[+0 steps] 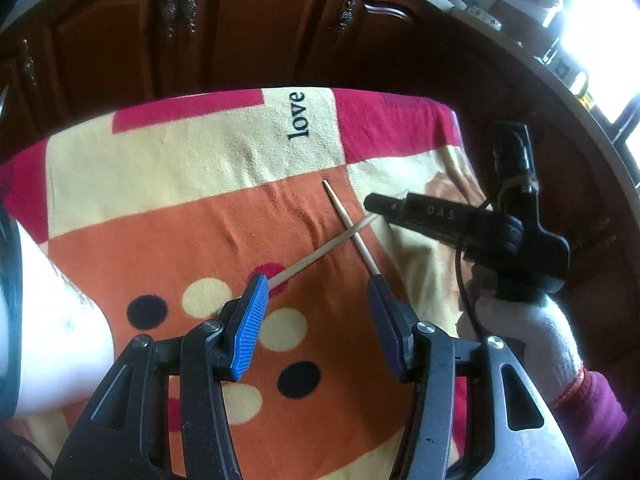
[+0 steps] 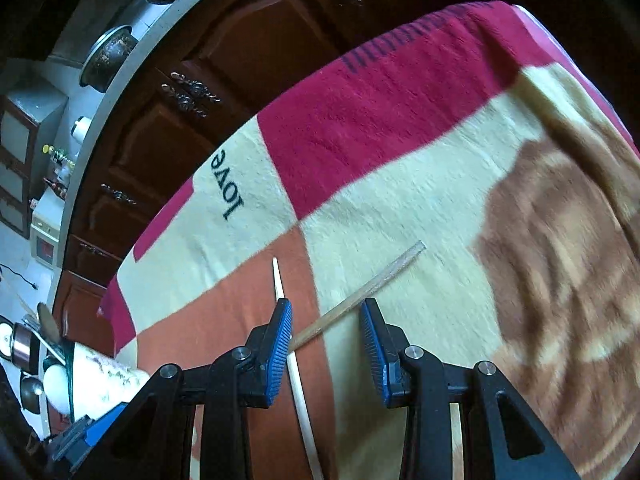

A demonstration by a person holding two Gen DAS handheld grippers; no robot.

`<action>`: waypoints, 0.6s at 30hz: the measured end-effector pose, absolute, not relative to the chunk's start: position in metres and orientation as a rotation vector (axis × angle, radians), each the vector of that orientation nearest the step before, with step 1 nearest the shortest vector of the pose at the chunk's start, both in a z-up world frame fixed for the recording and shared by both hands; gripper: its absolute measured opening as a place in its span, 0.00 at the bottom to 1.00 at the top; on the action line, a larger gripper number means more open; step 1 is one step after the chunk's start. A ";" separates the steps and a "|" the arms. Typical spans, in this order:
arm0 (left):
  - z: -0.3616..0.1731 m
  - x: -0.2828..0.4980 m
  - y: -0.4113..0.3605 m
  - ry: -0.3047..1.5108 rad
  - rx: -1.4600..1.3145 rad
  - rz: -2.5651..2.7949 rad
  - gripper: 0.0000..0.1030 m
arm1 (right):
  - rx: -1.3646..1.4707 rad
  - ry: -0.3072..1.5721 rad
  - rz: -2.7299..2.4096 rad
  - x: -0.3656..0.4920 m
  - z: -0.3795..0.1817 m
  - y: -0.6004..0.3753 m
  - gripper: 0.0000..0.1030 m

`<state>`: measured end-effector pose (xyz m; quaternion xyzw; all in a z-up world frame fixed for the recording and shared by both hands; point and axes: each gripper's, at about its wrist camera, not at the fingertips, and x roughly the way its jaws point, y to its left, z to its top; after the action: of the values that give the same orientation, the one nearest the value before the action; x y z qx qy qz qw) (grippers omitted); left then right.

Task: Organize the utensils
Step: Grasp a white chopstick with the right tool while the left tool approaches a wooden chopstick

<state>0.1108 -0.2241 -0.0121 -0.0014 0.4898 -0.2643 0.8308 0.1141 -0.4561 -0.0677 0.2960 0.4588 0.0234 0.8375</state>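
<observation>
Two wooden chopsticks lie crossed on a patterned blanket [image 1: 200, 160]. In the left wrist view one chopstick [image 1: 320, 254] runs from my left finger up to the right, the other chopstick [image 1: 352, 232] runs down to my right finger. My left gripper [image 1: 318, 286] is open and empty above their near ends. My right gripper [image 1: 374, 204] reaches in from the right. In the right wrist view it [image 2: 326, 308] is open, with one chopstick [image 2: 360, 292] passing between its fingers and the other [image 2: 298, 384] by the left finger.
Dark wooden cabinets [image 1: 240, 32] stand behind the blanket-covered surface. A white patterned holder [image 2: 102, 380] with utensils stands at the far left of the right wrist view. A kitchen counter [image 2: 80, 120] with pots lies beyond. My gloved hand [image 1: 528, 332] holds the right gripper.
</observation>
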 end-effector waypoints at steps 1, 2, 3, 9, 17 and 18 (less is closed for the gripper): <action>-0.013 0.113 -0.224 1.041 -0.004 -0.558 0.50 | 0.623 0.969 0.046 0.118 -0.068 -0.456 0.33; -0.014 0.115 -0.224 1.041 -0.006 -0.554 0.50 | 0.618 0.969 0.039 0.122 -0.067 -0.456 0.33; -0.015 0.118 -0.225 1.042 -0.008 -0.552 0.50 | 0.618 0.970 0.034 0.125 -0.067 -0.456 0.33; -0.025 0.134 -0.233 1.063 -0.006 -0.539 0.50 | 0.564 0.972 0.041 0.148 -0.066 -0.452 0.26; -0.035 0.144 -0.237 1.085 -0.006 -0.534 0.50 | 0.509 0.989 0.137 0.169 -0.066 -0.445 0.11; -0.035 0.144 -0.236 1.085 -0.012 -0.540 0.50 | 0.523 0.985 0.172 0.169 -0.065 -0.445 0.00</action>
<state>0.1442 -0.2364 -0.0345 -0.0058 0.5099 -0.2539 0.8219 0.1690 -0.4449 -0.0652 0.2477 0.4667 0.0817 0.8451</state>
